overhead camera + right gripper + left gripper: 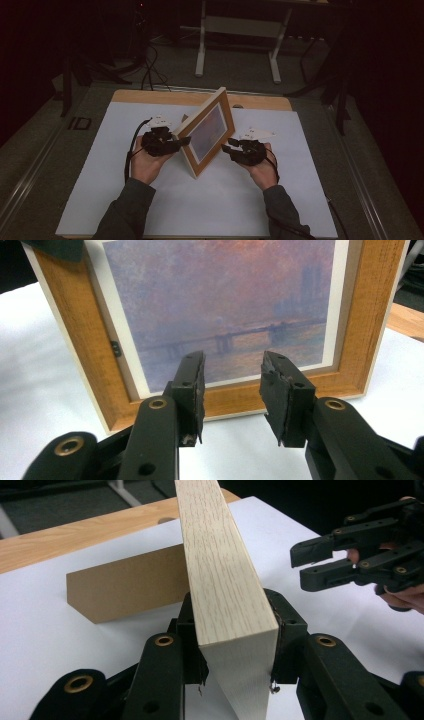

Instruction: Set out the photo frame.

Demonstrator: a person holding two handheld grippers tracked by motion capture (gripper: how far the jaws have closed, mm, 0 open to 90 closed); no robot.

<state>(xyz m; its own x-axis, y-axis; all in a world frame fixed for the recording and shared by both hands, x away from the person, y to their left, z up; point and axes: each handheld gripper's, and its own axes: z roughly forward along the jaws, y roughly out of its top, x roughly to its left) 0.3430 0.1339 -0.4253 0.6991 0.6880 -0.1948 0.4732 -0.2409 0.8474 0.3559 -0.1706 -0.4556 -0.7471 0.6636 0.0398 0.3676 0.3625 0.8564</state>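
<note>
A wooden picture frame (206, 131) with a hazy purple and orange painting stands upright on the white table cover (150, 210), turned at an angle. My left gripper (182, 141) is shut on its near left edge; in the left gripper view the pale side of the frame (220, 570) sits between both pads (192, 645). A brown cardboard back stand (125, 587) props it from behind. My right gripper (227, 148) is open just in front of the painting (220, 305), its fingertips (192, 385) apart with nothing between them. That right gripper (305, 565) also appears across the frame.
The wooden table edge (150, 96) runs along the back of the white cover. Beyond it, on the dark floor, stand a white desk's legs (201, 45) and some black cables (147, 70). Bare white surface lies around the frame.
</note>
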